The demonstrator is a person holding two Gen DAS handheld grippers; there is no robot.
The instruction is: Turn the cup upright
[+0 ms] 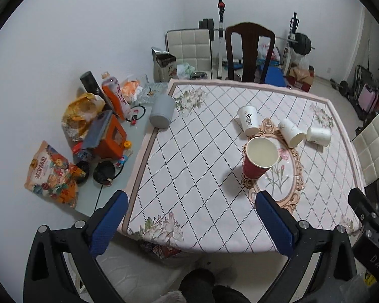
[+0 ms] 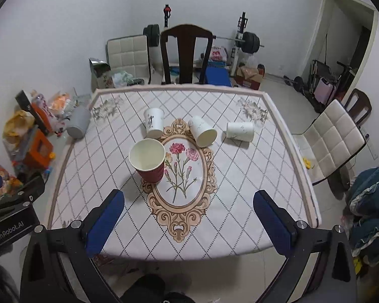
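A red paper cup (image 1: 259, 157) (image 2: 149, 160) stands upright, mouth up, on the patterned tablecloth. Behind it a white cup with black writing (image 1: 249, 120) (image 2: 153, 122) stands mouth down. Two more white cups lie on their sides: one (image 1: 291, 132) (image 2: 203, 131) with its mouth toward me, one (image 1: 318, 136) (image 2: 240, 131) farther right. My left gripper (image 1: 192, 214) is open and empty above the table's near edge. My right gripper (image 2: 189, 212) is open and empty, near the front edge too.
The tablecloth (image 2: 240, 202) covers the table. A grey cup (image 1: 162, 111) (image 2: 78, 122) lies at the far left corner. Snack bags, an orange box (image 1: 108, 136) and headphones clutter the left strip. A dark chair (image 2: 185, 53) stands behind, a white chair (image 2: 331, 139) at right.
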